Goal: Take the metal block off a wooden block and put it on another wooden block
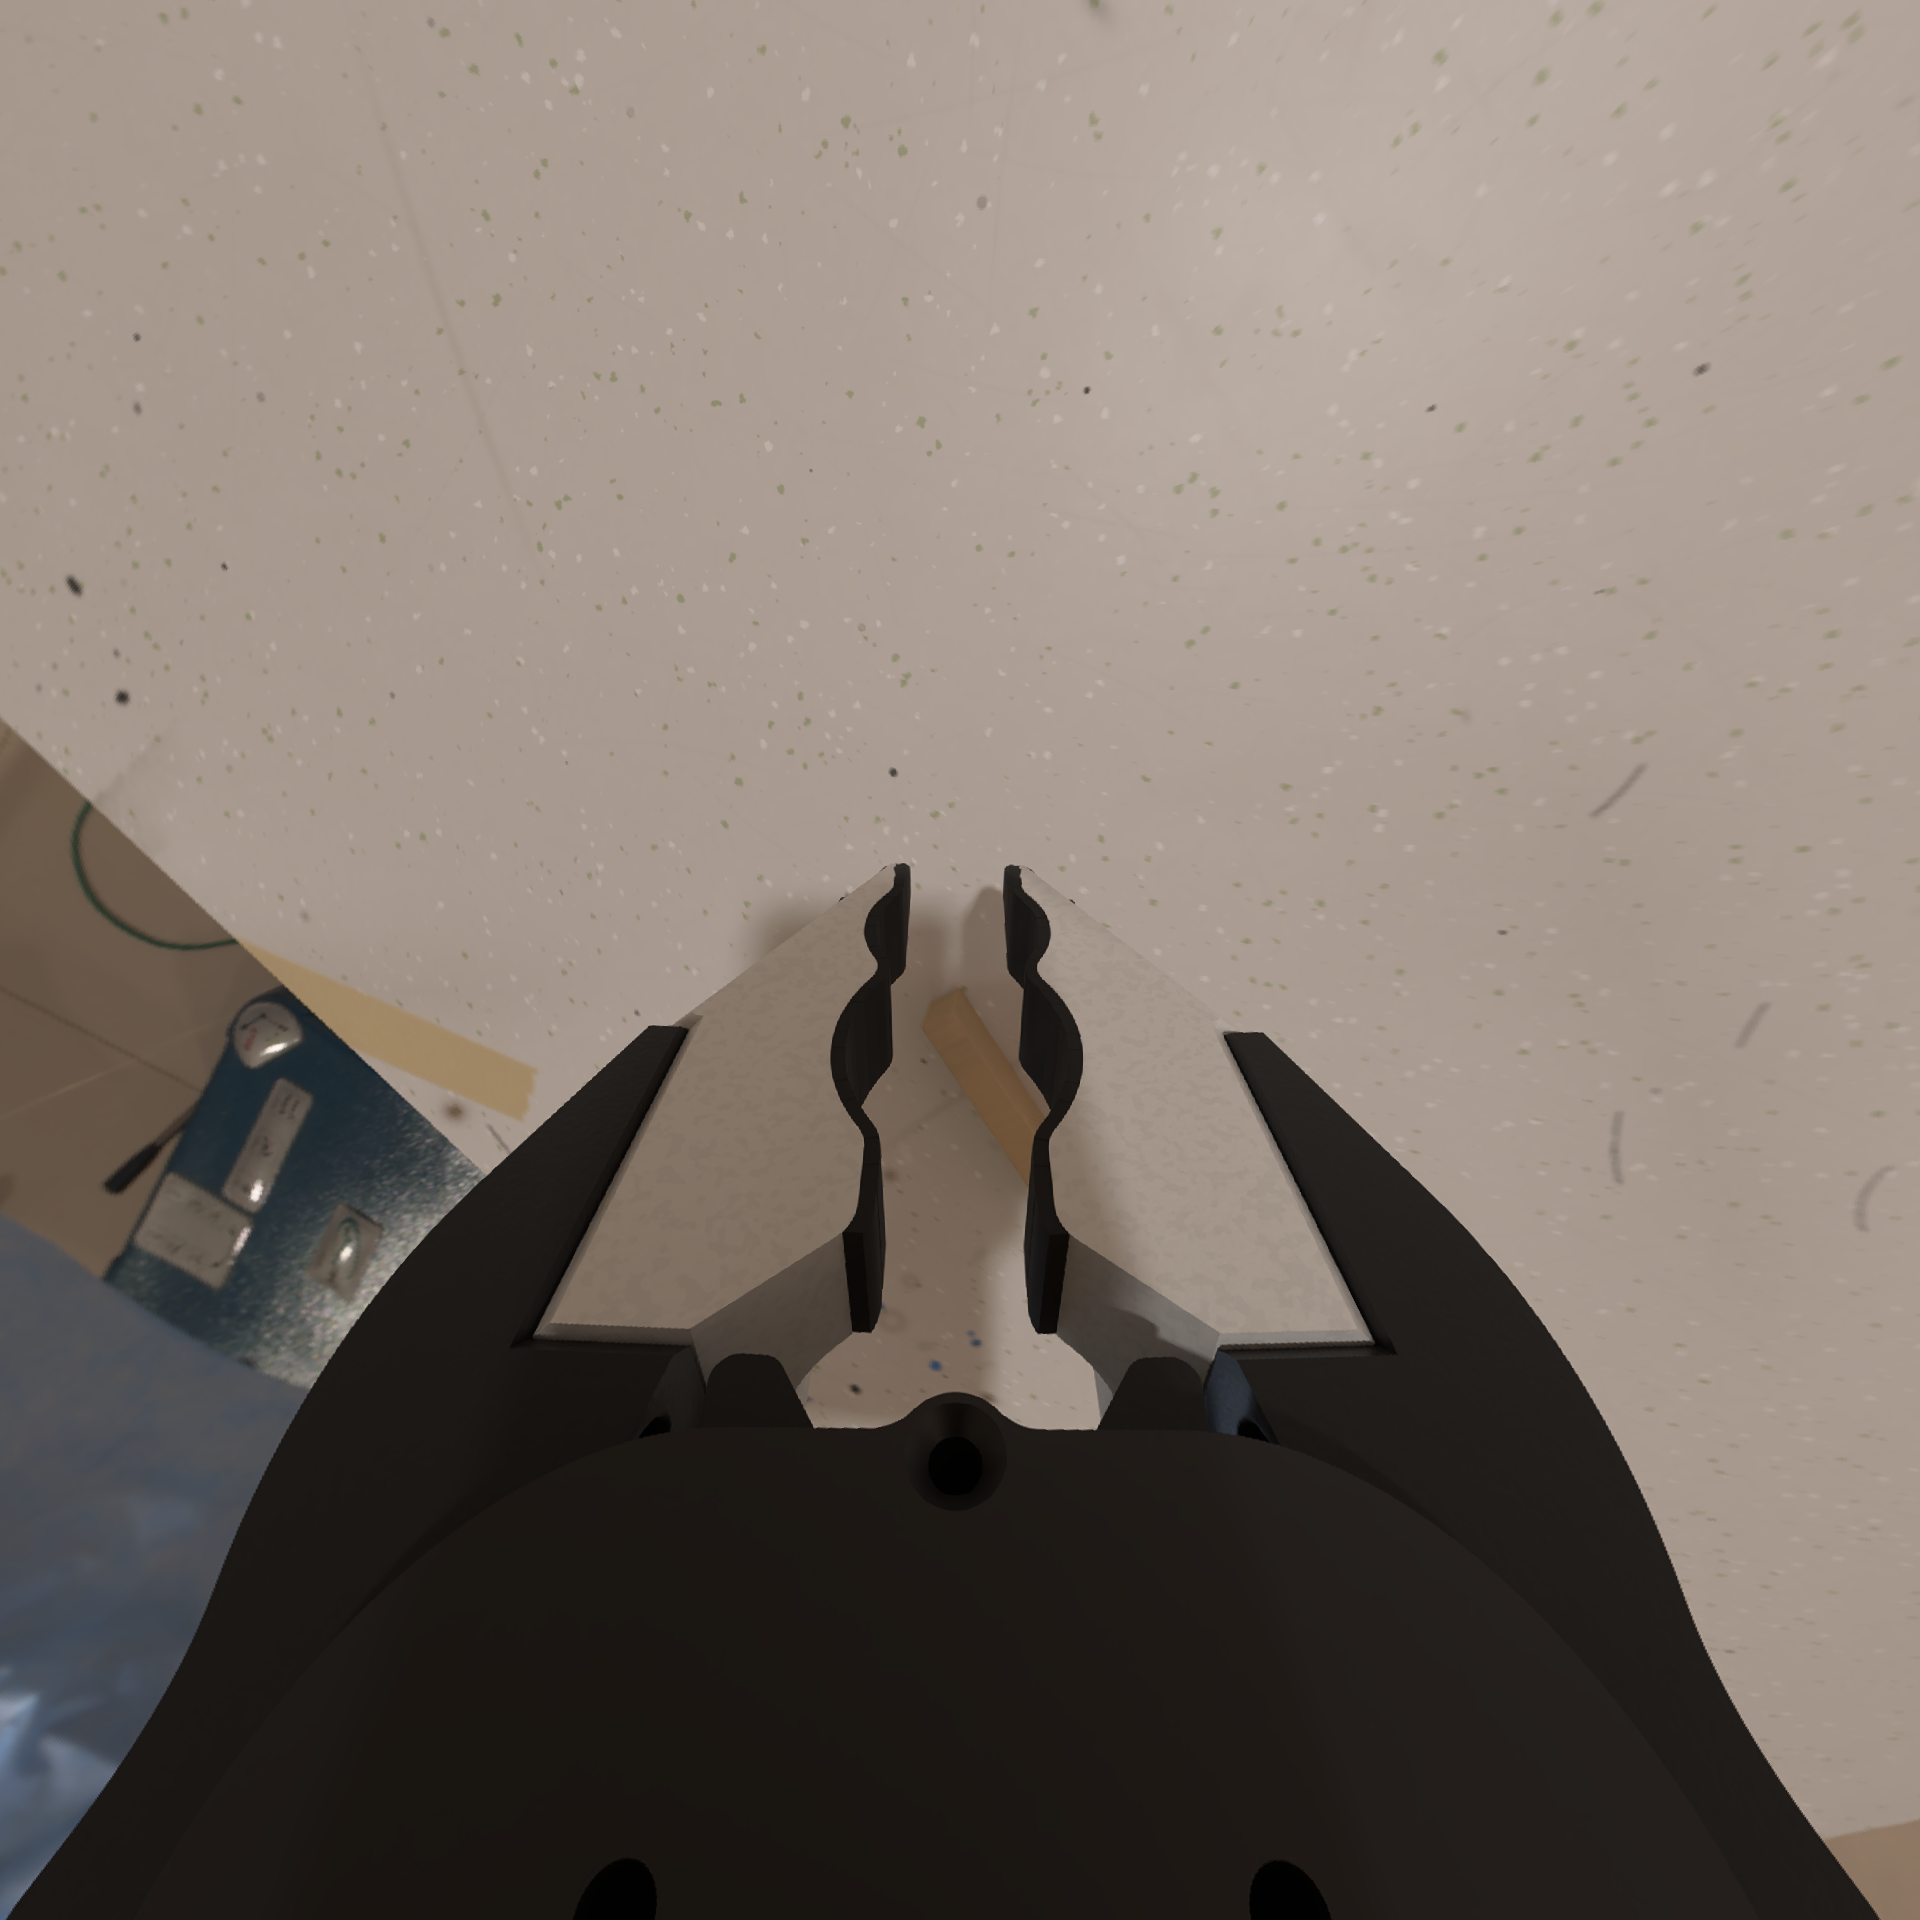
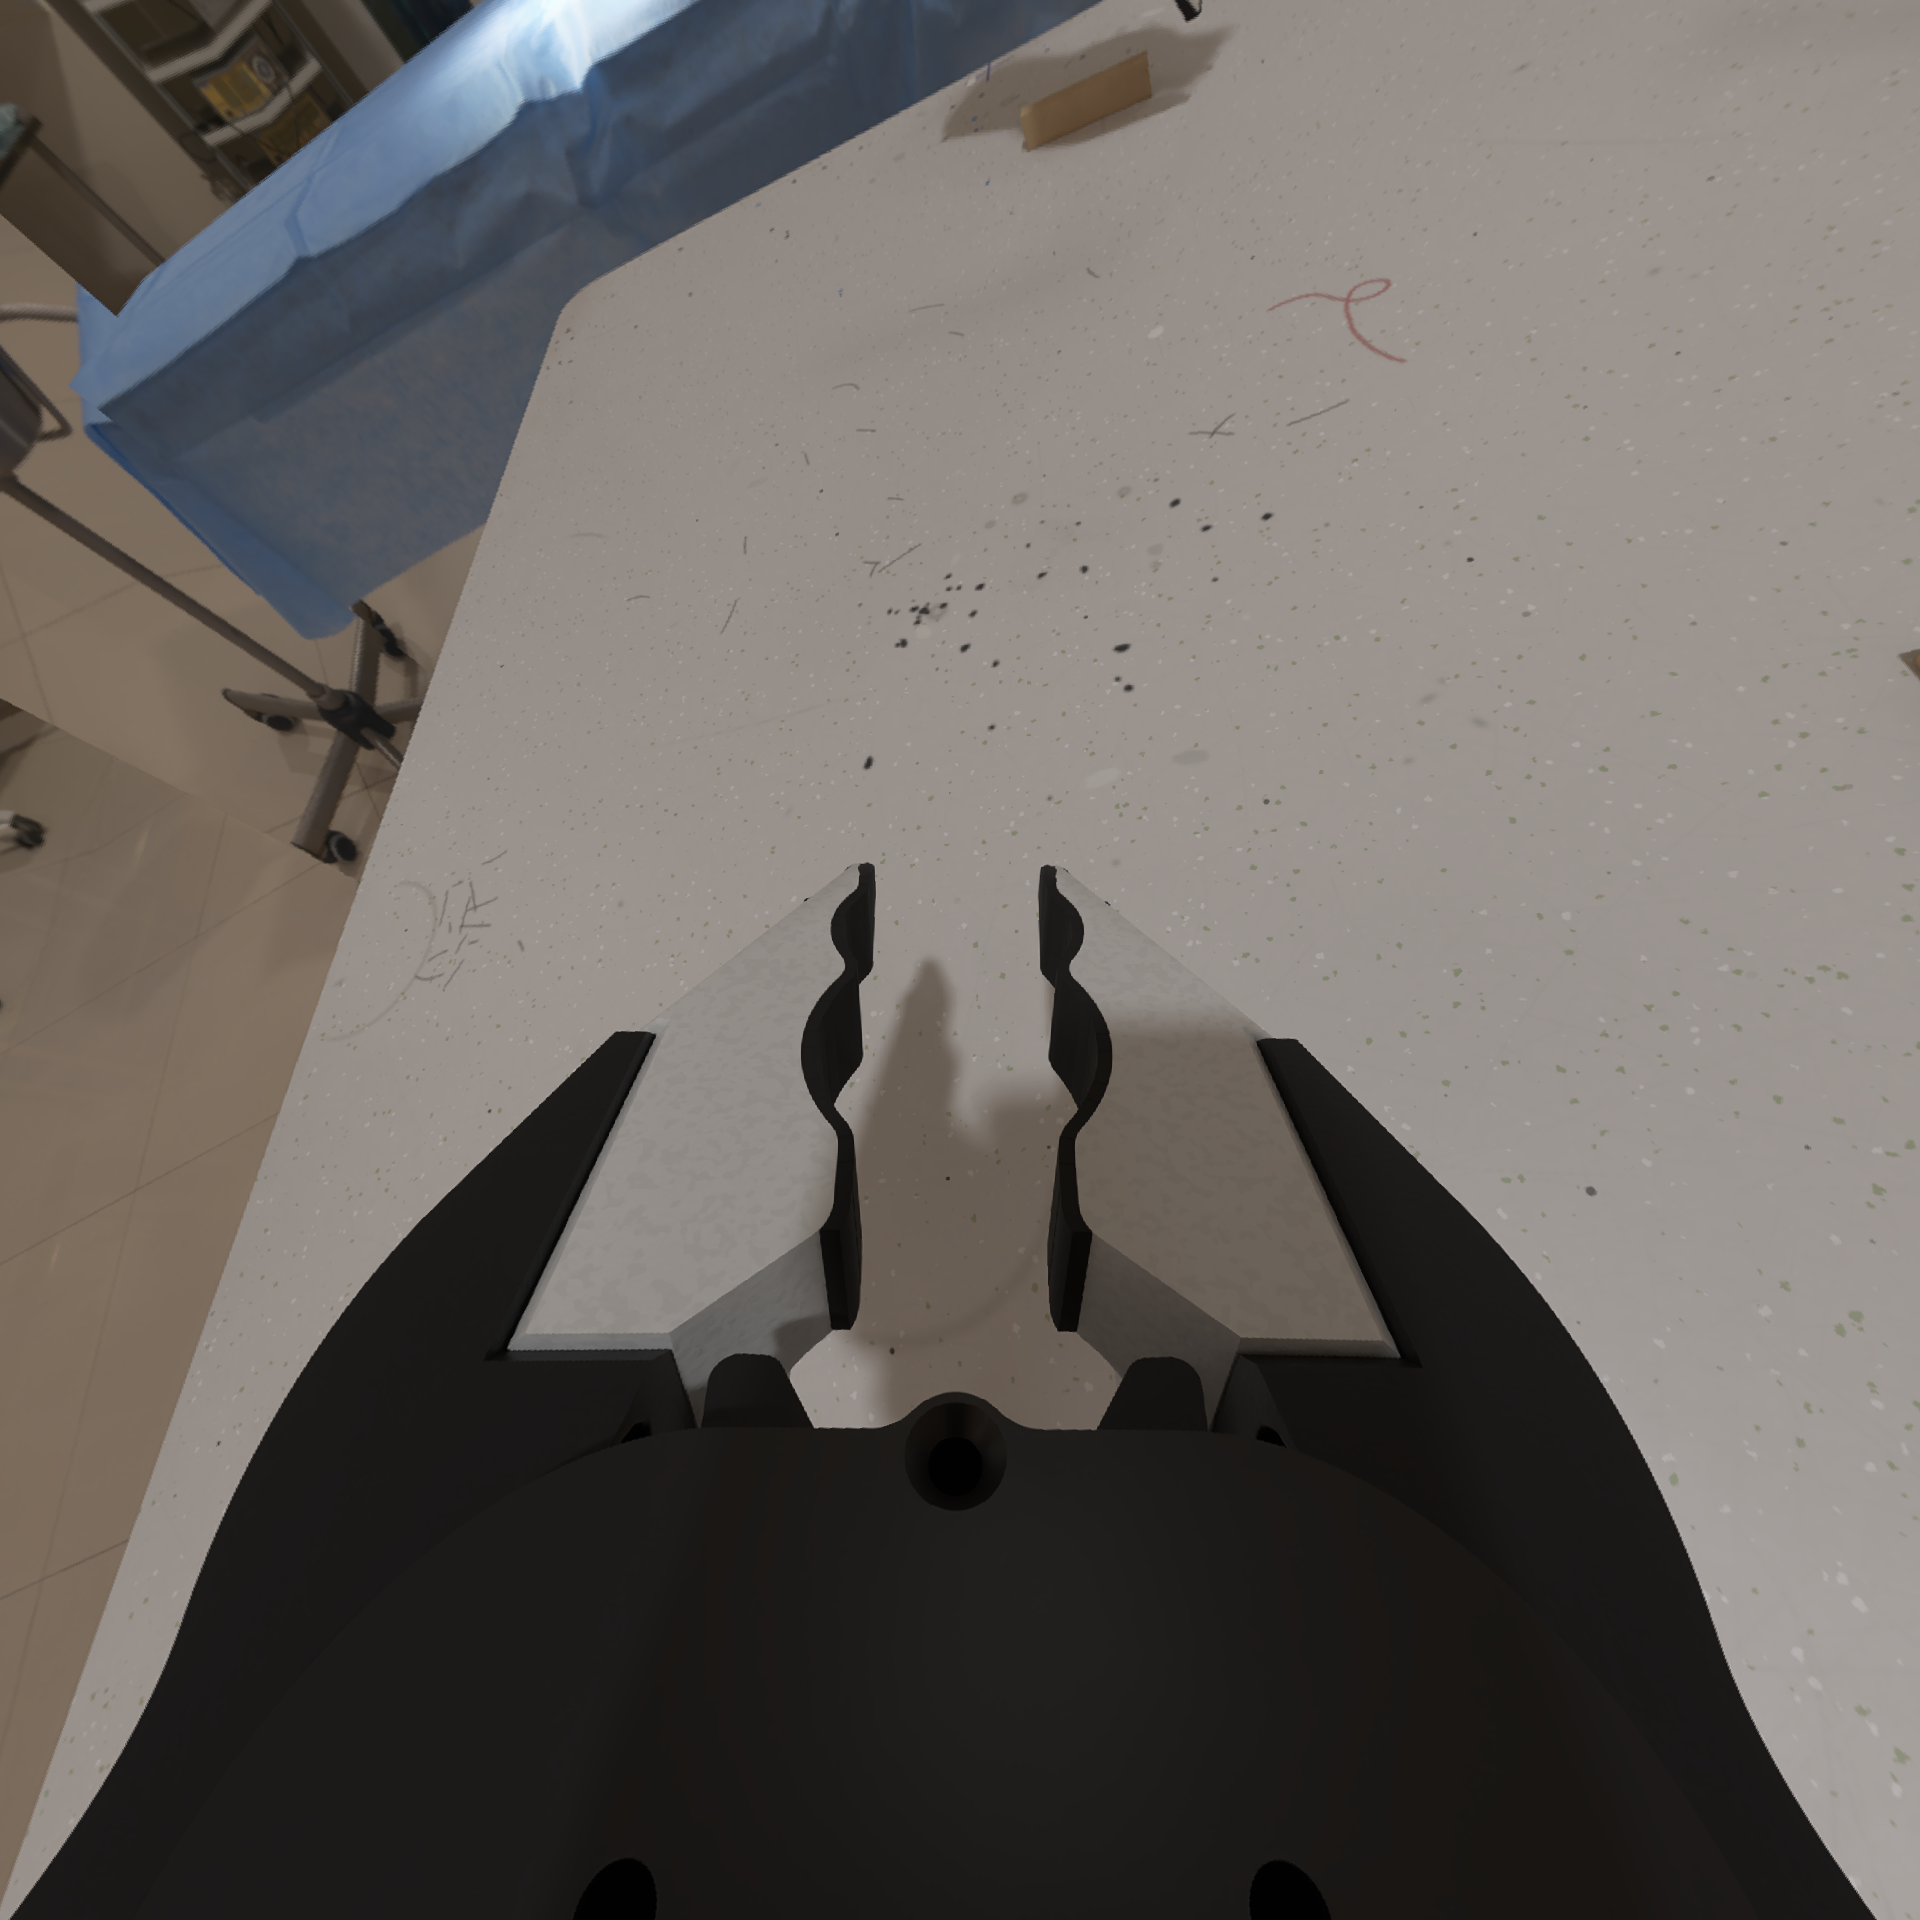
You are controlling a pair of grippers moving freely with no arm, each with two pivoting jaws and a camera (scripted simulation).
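Observation:
In the left wrist view a pale wooden block (image 1: 971,1060) lies on the speckled white table (image 1: 1039,468), seen through the gap between my fingers and partly hidden by the right finger. My left gripper (image 1: 956,873) is open with a narrow gap and holds nothing. In the right wrist view my right gripper (image 2: 956,873) is open and empty above the table (image 2: 1351,831). A wooden block (image 2: 1086,99) lies far ahead near the table's far edge. A tan sliver (image 2: 1910,665) shows at the right edge. No metal block is in view.
The table's left edge (image 2: 457,623) runs diagonally, with tiled floor beyond. A blue-draped stand (image 2: 343,312) and a wheeled metal base (image 2: 332,717) stand off the table. In the left wrist view a blue panel (image 1: 281,1195) and a tan strip (image 1: 416,1029) lie beyond the table edge.

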